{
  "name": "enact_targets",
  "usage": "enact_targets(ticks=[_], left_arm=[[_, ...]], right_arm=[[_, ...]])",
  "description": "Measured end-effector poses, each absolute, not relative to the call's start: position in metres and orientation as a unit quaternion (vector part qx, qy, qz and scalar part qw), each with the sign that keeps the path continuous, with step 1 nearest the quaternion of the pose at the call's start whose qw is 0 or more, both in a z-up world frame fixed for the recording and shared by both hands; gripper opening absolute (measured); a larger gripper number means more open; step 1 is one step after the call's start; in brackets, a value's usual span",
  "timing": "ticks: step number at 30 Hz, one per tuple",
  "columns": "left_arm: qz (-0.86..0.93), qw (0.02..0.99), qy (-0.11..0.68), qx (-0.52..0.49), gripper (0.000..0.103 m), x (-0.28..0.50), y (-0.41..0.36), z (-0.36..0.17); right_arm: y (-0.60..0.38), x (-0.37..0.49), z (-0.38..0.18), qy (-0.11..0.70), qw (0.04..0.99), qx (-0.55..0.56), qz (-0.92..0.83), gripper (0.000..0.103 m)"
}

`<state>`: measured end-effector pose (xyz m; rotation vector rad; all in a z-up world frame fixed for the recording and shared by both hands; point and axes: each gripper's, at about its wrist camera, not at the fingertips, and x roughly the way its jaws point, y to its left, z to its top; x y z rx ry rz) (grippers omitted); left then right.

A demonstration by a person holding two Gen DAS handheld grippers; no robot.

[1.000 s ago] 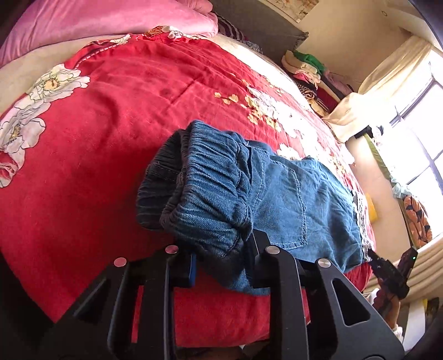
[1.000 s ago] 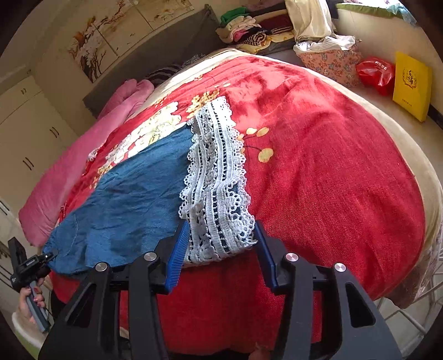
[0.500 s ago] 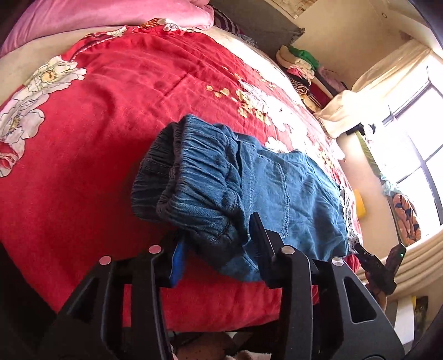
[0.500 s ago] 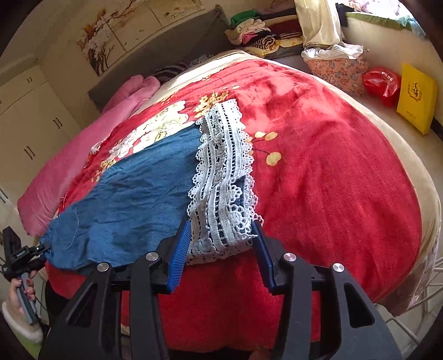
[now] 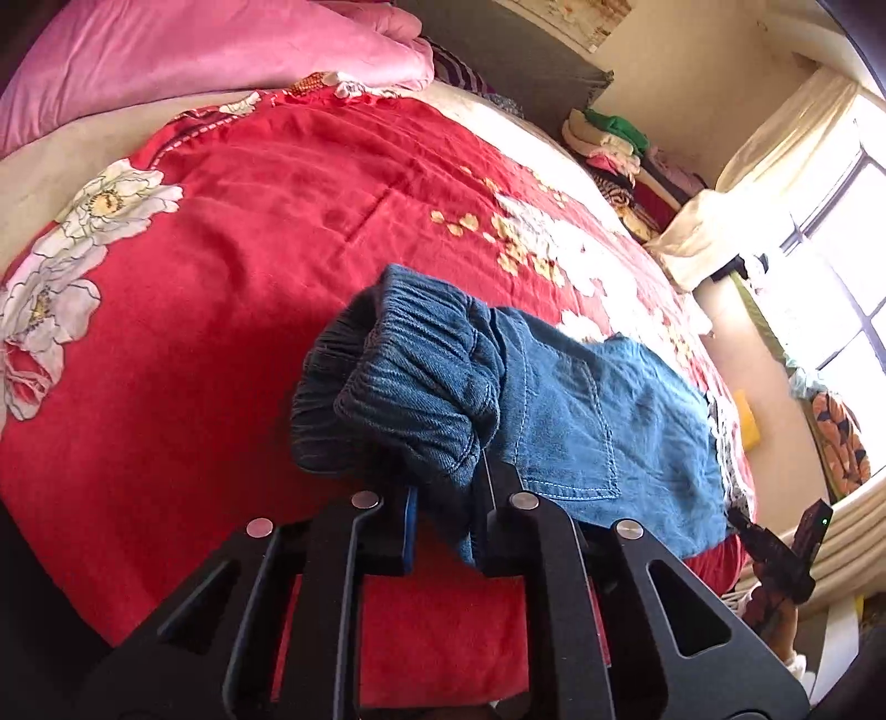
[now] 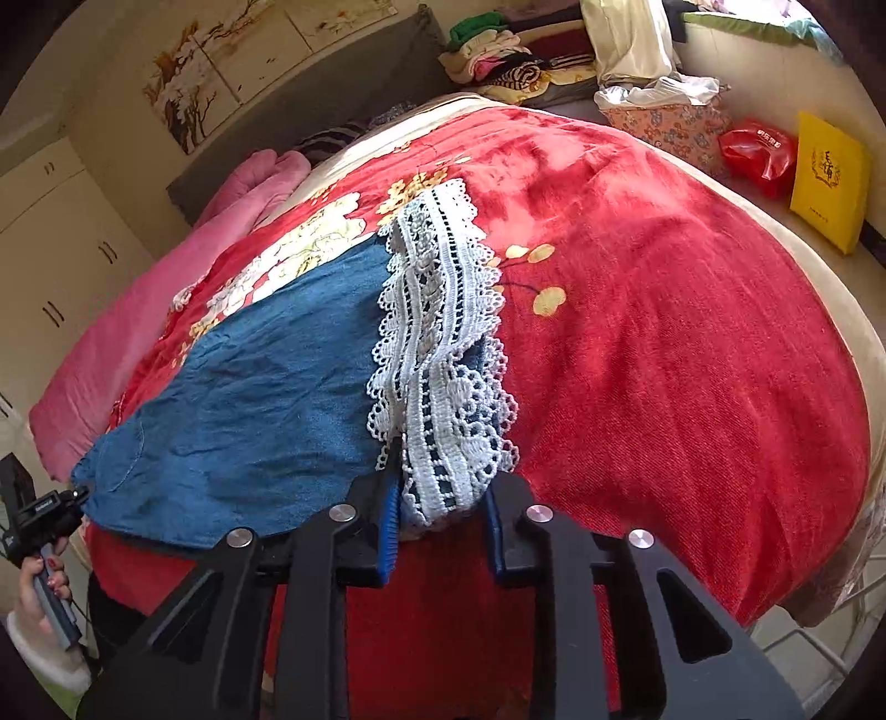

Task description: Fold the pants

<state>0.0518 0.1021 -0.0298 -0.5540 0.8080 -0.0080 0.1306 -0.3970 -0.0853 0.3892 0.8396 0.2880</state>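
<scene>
Blue denim pants (image 5: 576, 421) lie along the near edge of a bed with a red floral blanket (image 5: 249, 266). My left gripper (image 5: 446, 498) is shut on the bunched elastic waistband (image 5: 410, 376). In the right wrist view the denim (image 6: 266, 404) ends in a white lace hem (image 6: 443, 354). My right gripper (image 6: 440, 523) is shut on that lace hem at the near edge of the bed (image 6: 692, 360). The pants stretch between the two grippers.
A pink quilt (image 5: 194, 50) lies at the head of the bed. Piles of clothes (image 6: 509, 55), a red bag (image 6: 758, 152) and a yellow box (image 6: 828, 180) sit beyond the far side. White cupboards (image 6: 55, 232) stand at left.
Both grippers have closed from wide open onto the pants: the left on the waistband, the right on the lace hem. The waistband has lifted and bunched a little.
</scene>
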Motion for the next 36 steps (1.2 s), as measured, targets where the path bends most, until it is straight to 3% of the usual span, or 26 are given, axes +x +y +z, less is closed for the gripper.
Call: enact_targets(ticks=[11,13,15,25,27,29,36], left_arm=[[-0.025,0.855,0.388,-0.342,0.01,0.049,0.129,-0.067],[-0.026,0.858,0.389,-0.335,0.011,0.049,0.128,-0.064],[-0.024,0.861,0.389,-0.327,0.015,0.048,0.125,-0.058],[-0.017,0.869,0.387,-0.308,0.035,0.033,0.12,-0.038],[-0.019,0.869,0.387,-0.307,0.042,0.029,0.119,-0.034],[-0.002,0.877,0.381,-0.292,0.062,0.025,0.119,-0.028],[0.025,0.892,0.356,-0.278,0.062,0.011,0.125,-0.004]], right_arm=[[-0.388,0.129,-0.092,0.403,0.891,0.163,0.131,0.025],[-0.393,0.126,-0.089,0.401,0.891,0.174,0.127,0.032],[-0.402,0.12,-0.082,0.39,0.894,0.186,0.116,0.041],[-0.404,0.095,-0.043,0.337,0.918,0.173,0.122,0.052],[-0.388,0.096,-0.037,0.335,0.918,0.158,0.142,0.053],[-0.37,0.101,-0.035,0.338,0.916,0.138,0.165,0.055],[-0.324,0.132,-0.073,0.417,0.878,0.122,0.201,0.056]])
